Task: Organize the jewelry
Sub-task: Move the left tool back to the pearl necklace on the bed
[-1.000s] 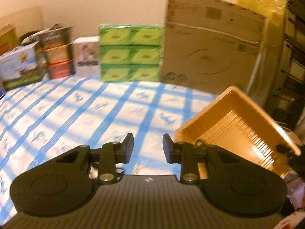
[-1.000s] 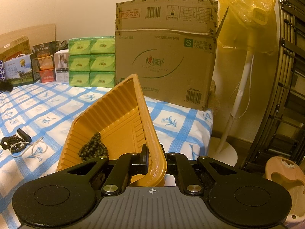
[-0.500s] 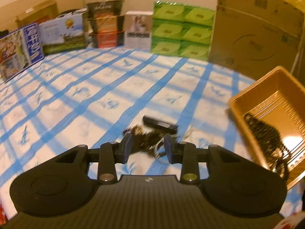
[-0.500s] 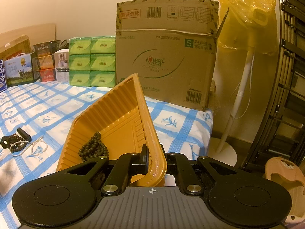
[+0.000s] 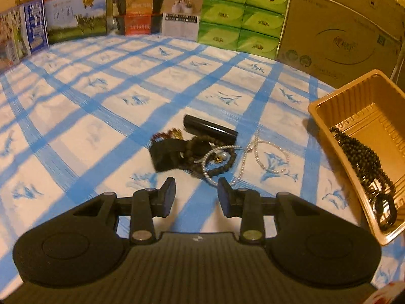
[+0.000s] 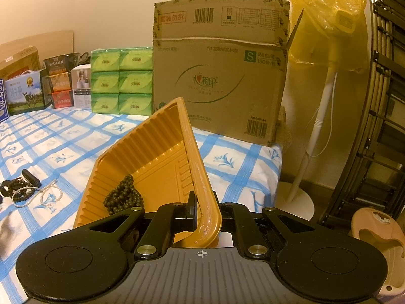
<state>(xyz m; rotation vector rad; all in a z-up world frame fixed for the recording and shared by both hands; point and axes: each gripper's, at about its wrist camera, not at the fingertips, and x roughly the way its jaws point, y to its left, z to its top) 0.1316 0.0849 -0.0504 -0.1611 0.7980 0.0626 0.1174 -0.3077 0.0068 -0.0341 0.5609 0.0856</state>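
Observation:
A tangle of jewelry (image 5: 202, 152) lies on the blue-checked cloth: dark bead bracelets, a silver chain, a pearl string (image 5: 263, 152) and a black tube (image 5: 210, 129). My left gripper (image 5: 196, 187) hovers just short of the pile, open, with nothing between its fingers. To the right stands an orange plastic tray (image 5: 326, 116) holding a dark bead string (image 5: 362, 157). My right gripper (image 6: 206, 210) is shut on the near rim of the tray (image 6: 192, 147), which is tipped up; the beads (image 6: 124, 195) rest in its low corner. The pile (image 6: 22, 192) shows at far left.
Green tissue packs (image 5: 243, 15), a large cardboard box (image 6: 220, 76) and several printed boxes (image 5: 76, 22) line the far wall. The cloth ends at the right edge (image 6: 276, 157); beyond it stand a fan pole under a yellow bag (image 6: 326, 25) and a dark rack (image 6: 384, 126).
The left gripper has swung away from the tray and come down toward the jewelry pile, which now lies just ahead of its fingers. The right gripper and tray have not moved.

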